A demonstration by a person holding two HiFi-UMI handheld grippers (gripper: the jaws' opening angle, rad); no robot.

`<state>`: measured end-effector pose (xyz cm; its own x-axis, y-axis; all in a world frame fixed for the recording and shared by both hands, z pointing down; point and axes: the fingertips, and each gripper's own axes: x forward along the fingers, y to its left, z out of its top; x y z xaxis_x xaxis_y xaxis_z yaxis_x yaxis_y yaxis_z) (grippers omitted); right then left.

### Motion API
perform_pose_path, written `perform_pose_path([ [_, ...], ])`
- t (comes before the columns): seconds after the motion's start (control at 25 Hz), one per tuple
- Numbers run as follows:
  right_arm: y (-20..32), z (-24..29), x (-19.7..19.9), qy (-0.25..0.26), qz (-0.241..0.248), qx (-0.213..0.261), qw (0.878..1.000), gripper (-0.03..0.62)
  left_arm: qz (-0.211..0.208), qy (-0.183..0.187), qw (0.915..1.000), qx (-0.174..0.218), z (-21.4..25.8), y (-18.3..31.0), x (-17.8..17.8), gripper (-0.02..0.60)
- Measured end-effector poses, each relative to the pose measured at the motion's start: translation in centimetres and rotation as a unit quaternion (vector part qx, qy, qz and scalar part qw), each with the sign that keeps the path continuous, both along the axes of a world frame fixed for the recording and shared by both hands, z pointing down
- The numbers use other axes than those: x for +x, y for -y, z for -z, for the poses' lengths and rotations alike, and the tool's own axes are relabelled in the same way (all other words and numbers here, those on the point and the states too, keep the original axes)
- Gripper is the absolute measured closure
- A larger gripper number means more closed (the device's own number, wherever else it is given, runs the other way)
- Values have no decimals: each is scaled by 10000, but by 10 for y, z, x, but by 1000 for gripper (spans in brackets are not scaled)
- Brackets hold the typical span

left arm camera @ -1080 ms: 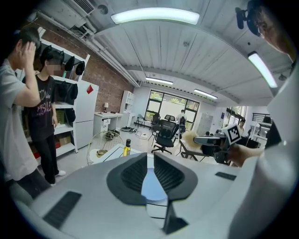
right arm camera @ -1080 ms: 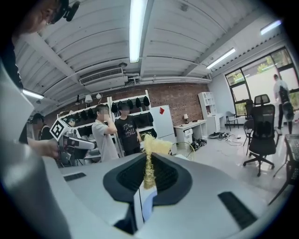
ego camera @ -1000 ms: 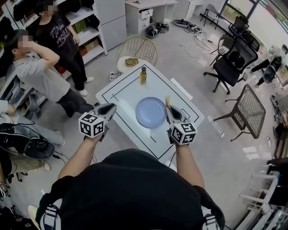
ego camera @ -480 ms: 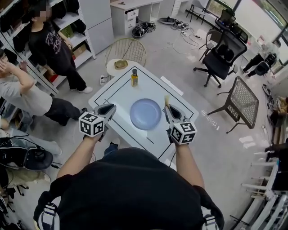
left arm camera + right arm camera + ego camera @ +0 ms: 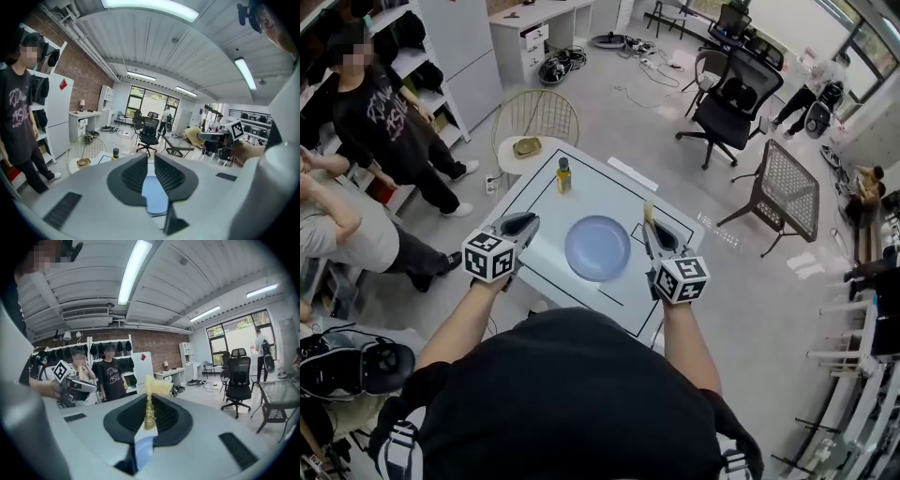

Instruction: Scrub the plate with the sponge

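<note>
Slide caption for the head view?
Right gripper clamps the sponge; left gripper shut, empty; blue plate on white table.

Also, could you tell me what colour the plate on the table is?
Pale blue; the head view shows the plate best.

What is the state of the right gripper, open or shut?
Shut on the sponge. The right gripper pinches it thin between its pads; its yellow top sticks out.

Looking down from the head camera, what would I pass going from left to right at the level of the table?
Person in a grey shirt → left gripper → plate → right gripper, its jaws shut on the sponge.
</note>
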<state>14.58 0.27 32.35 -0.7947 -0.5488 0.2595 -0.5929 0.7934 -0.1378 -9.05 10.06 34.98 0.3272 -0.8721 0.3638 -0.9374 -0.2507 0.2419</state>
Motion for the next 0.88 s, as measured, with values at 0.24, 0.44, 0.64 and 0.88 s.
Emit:
perform_pose_path([
  [0.24,5,5,-9,-20,-312,57,9995,566,-312,-43,9995,32,-1,24,-16,535],
  [0.44,9,8,-15,-76,-565,82,9983,566,-584,-91,9982,70,1,45,-25,535],
  [0.64,17,12,-20,-99,-871,117,9961,566,-902,-128,9958,110,3,69,-32,535],
  [0.88,24,11,-25,-115,-1166,75,9931,566,-1199,-129,9926,101,5,94,-40,535],
])
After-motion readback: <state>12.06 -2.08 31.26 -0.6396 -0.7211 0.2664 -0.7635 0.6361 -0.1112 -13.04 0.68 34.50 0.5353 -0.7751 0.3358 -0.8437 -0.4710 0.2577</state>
